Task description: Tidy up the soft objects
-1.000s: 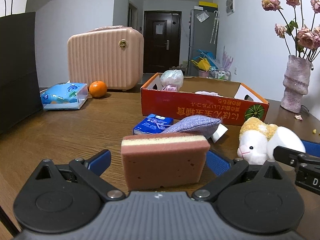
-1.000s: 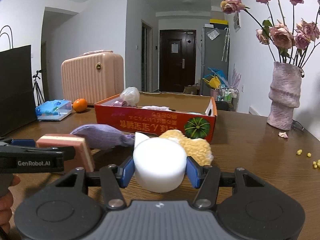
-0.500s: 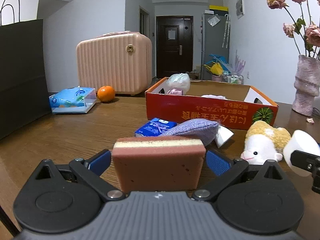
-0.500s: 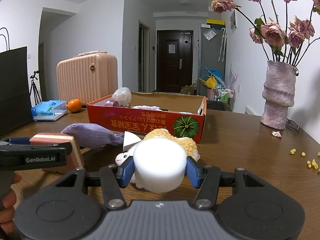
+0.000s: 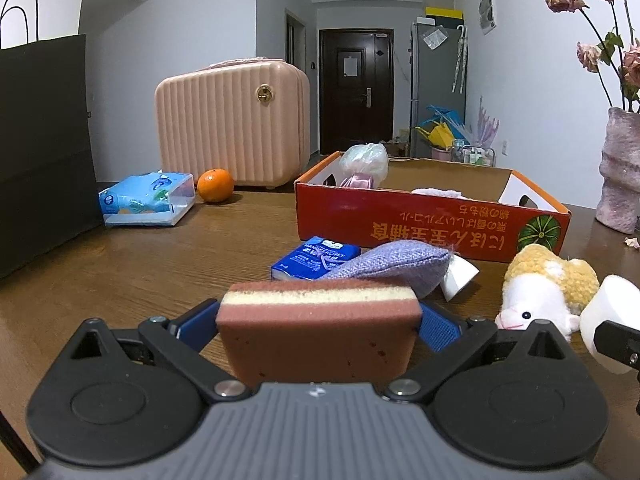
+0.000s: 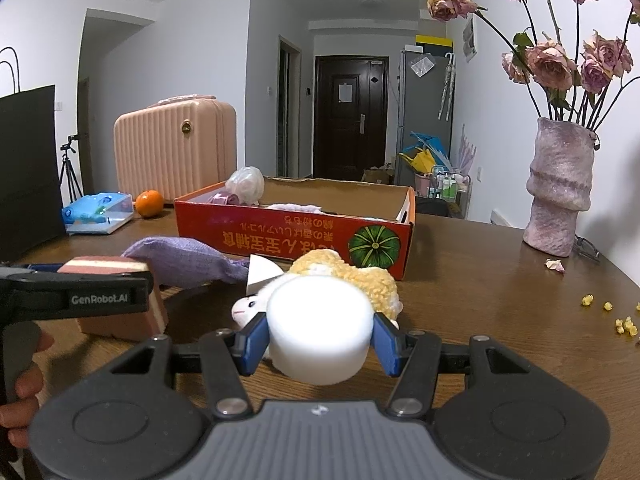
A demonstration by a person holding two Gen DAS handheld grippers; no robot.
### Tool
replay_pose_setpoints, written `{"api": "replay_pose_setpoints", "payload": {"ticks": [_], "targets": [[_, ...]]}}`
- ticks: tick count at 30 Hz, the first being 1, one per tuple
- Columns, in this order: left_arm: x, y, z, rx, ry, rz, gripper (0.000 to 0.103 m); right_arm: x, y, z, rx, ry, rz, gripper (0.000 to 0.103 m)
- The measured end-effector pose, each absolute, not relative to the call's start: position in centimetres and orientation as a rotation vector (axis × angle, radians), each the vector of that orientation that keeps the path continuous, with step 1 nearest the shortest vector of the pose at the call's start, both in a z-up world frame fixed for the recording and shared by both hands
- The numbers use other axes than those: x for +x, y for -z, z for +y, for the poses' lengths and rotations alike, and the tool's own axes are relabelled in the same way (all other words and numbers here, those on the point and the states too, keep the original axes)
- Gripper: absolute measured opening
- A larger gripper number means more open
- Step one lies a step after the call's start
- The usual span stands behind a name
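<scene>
Wooden table (image 5: 132, 280), orange cardboard box (image 5: 432, 226) mid-surface. Brown sponge (image 5: 318, 332) with cream stripe, lifted, pinched by left gripper (image 5: 318, 326); its lower part is hidden behind the gripper body. White foam cylinder (image 6: 318, 332) squeezed by right gripper (image 6: 318, 338), covering most of the plush sheep (image 6: 348, 276).

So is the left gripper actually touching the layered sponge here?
Touching. In the left wrist view the left gripper has a blue pad pressed against each end of the layered sponge, with no gap on either side.
</scene>
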State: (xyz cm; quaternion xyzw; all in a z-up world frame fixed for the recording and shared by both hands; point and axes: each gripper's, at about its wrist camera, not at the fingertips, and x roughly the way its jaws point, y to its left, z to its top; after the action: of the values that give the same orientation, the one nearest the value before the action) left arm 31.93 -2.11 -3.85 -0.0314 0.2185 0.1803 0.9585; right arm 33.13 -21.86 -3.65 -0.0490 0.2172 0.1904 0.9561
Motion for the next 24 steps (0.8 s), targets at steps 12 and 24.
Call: {"api": "replay_pose_setpoints", "payload": {"ticks": [12,24], "targets": [[31.5,3.7,-1.7,-0.064,-0.324,0.427,0.099,33.3,3.8,-22.0,-0.1,-0.364,0.441,0.055],[30.0,3.1,-1.5,-0.074,-0.314,0.38,0.099,33.2,3.9,-22.1,-0.094,-0.343,0.432,0.055]]}}
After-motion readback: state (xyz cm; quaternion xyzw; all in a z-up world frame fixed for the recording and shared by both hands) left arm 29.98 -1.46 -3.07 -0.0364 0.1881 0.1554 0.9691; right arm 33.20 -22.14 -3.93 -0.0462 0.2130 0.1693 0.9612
